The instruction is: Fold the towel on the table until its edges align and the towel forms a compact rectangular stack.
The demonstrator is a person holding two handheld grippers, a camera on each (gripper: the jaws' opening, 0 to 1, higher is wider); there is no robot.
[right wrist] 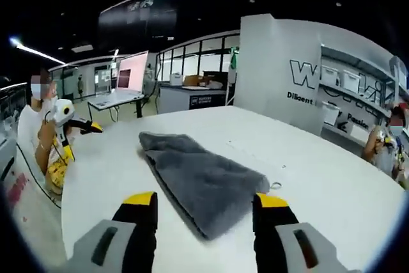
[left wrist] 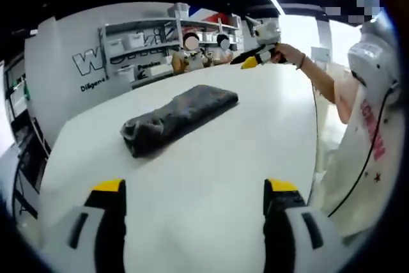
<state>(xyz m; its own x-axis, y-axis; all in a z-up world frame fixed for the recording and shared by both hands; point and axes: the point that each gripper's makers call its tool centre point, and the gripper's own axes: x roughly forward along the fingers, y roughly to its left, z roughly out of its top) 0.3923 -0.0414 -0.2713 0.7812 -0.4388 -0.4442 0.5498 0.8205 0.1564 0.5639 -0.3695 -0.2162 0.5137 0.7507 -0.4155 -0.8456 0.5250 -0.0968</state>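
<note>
Towel (right wrist: 201,180): grey, folded into a long narrow strip, lying flat near the middle of the white table (right wrist: 332,183). Left gripper (left wrist: 195,190): jaws spread, holding nothing, above bare tabletop short of the towel. Right gripper (right wrist: 204,201): jaws spread, empty, straddling the towel's near end from just above.

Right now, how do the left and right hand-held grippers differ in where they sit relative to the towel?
The left hand-held gripper hangs back from the grey towel, bare table between them. The right hand-held gripper is close in, the towel's near end lying between its jaws. The left faces one short end, the right the opposite one. Both are open and hold nothing, with yellow-tipped black jaws.
</note>
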